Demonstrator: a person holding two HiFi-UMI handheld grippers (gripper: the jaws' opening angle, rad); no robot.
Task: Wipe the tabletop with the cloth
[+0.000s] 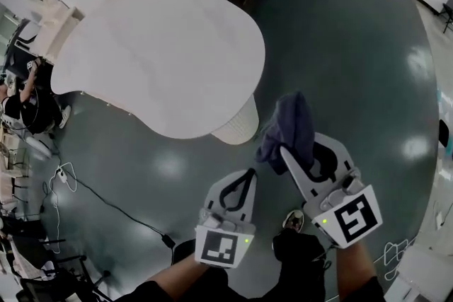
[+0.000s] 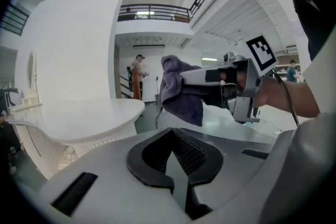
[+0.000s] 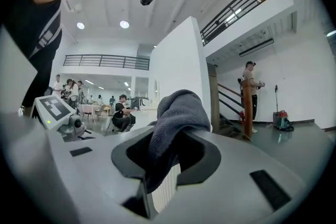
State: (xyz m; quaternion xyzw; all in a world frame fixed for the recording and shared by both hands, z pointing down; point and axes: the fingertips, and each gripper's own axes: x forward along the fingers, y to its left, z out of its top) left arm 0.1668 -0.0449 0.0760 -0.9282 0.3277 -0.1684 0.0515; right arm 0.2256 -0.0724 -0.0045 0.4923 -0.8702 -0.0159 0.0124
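Head view, far left: a seated person (image 1: 23,104) beside the white furniture at the frame edge; a cable (image 1: 99,198) trails over the glossy dark floor (image 1: 354,60).

Tabletop (image 1: 159,56): white, rounded and irregular in outline, on a white lattice base (image 1: 237,127). Surface bare in this view.

Left gripper (image 1: 250,173): low, below the table's near right edge, over the floor, pointing towards the base. In its own view the left gripper's (image 2: 175,152) jaws are pressed together with nothing between the ribbed pads; the tabletop (image 2: 100,113) lies ahead to its left.

Right gripper (image 1: 287,152): just right of the left one and slightly further forward. Its jaws pinch the cloth (image 1: 290,125), dark blue-grey and bunched, which rises above the tips and droops to the left. The cloth hangs in the air just right of the lattice base, apart from the tabletop. The right gripper view confirms the hold: right gripper (image 3: 163,160) clamped on the cloth (image 3: 176,113), folds spilling over the tips. The left gripper view shows the same cloth (image 2: 181,93) clear of the table edge
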